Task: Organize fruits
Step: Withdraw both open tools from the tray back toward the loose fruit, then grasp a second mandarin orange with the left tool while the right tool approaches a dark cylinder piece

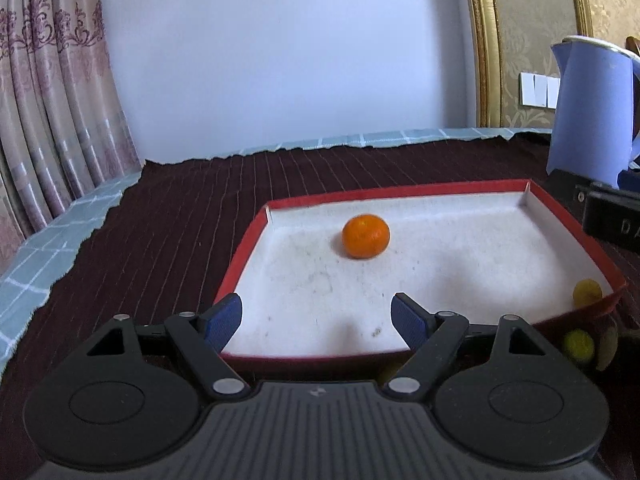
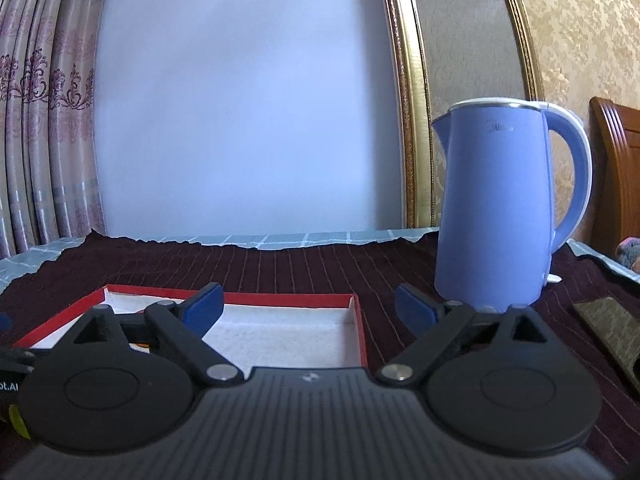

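Observation:
A shallow red box with a white floor lies on the dark striped cloth. One orange tangerine rests inside it, toward the far side. A small yellow fruit sits in the box's near right corner, and another yellow-green fruit lies just outside that corner. My left gripper hovers open over the box's near edge, nothing between its blue pads. My right gripper is open and empty, above the near right part of the same red box. Its black body shows at the right in the left wrist view.
A blue electric kettle stands on the cloth right of the box, close behind my right gripper's right finger. A dark flat object lies at the far right. Curtains hang left, and a pale checked cover edges the table.

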